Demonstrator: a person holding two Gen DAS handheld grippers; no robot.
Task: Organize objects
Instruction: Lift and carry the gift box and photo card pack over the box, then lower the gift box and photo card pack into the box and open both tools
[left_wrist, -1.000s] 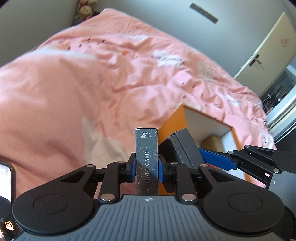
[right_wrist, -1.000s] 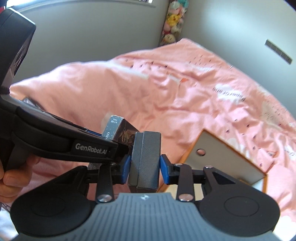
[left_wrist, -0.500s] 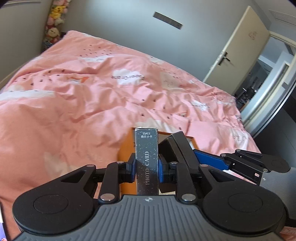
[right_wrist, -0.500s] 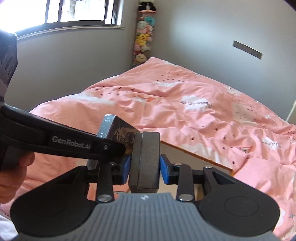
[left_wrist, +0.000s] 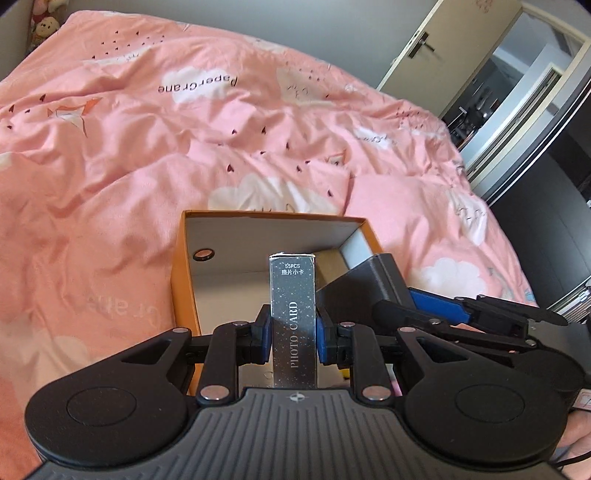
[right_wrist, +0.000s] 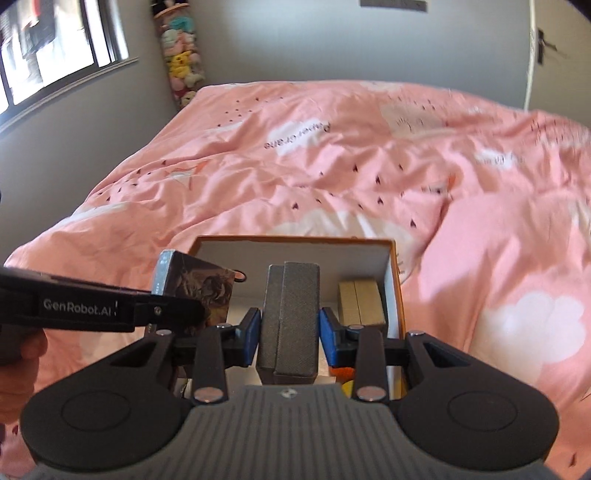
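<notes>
Right now your left gripper (left_wrist: 293, 330) is clamped on the photo card box (left_wrist: 293, 314), its blue pads pressing both narrow sides, and the box stands upright between them, poking out ahead of the fingers. It hangs over the near-left part of the open orange box (left_wrist: 183, 280). The photo card box is slim and silver-grey with a speckled sheen, "PHOTO CARD" printed lengthwise on its face and small white lettering near the top; from your right wrist view its broad side (right_wrist: 201, 291) shows a dark printed picture.

Your right gripper (right_wrist: 288, 330) is clenched on the grey case (right_wrist: 290, 317), a dark, textured, blocky thing with a seam running down its front, held upright and likewise over the orange box. In the left wrist view that case (left_wrist: 373, 282) sits just to the right of the photo card box, close beside it; whether the two touch you cannot tell.

The orange box (right_wrist: 397, 284) has white inner walls and a round metal-ringed hole (left_wrist: 204, 254) in its left wall. Inside, against the far right wall, lies a tan cardboard packet (right_wrist: 360, 301), and something yellow and orange (right_wrist: 347, 386) shows at the near edge behind your right fingers. The orange box rests on the bed (left_wrist: 110, 147), on a rumpled pink duvet with white clouds. A door (left_wrist: 443, 40) stands beyond it, and a column of plush toys (right_wrist: 181, 55) fills the far corner by the window (right_wrist: 55, 51).
</notes>
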